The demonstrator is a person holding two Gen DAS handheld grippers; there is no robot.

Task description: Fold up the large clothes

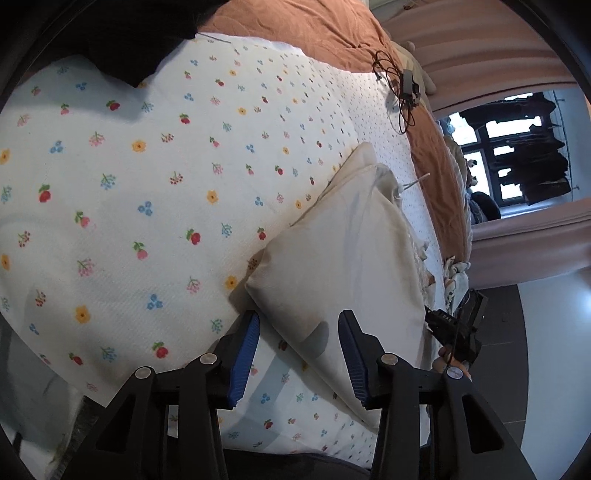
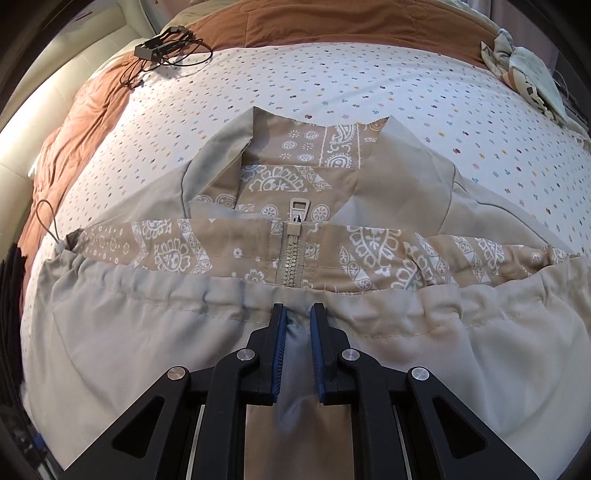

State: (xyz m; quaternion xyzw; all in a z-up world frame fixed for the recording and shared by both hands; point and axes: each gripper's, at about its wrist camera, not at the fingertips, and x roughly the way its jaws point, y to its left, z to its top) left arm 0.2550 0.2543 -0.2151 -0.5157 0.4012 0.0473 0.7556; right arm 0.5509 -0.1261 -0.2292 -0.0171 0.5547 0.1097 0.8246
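- One beige zip-up jacket with a paisley-print lining (image 2: 295, 229) lies spread on the bed with the white flower-print sheet (image 2: 369, 74), its collar pointing away from the right wrist camera and its gathered hem folded up toward the zipper.
- The right gripper (image 2: 297, 314) has its two blue-padded fingers (image 2: 277, 354) set close together, a narrow ridge of the jacket's plain beige cloth pinched up between them just below the stitched hem line; the cloth fills the gap, so the fingers look clamped on it.
- The single beige zipper (image 2: 291, 258) runs straight ahead of those fingertips, its pull lying flat at the top.
- The left gripper (image 1: 299, 321) has its two fingers (image 1: 245, 362) well apart; a folded edge of the jacket (image 1: 351, 258) passes between them, not visibly touching either pad.
- From the left wrist view the jacket rises as a pale folded wedge beyond the fingertips, with one white drawcord end (image 1: 415, 182) sticking out near its far corner.
- One rust-brown quilt (image 2: 314, 26) lies beyond the sheet, and one small grey device with a tangle of black cable (image 2: 162, 51) rests at the border of the two.
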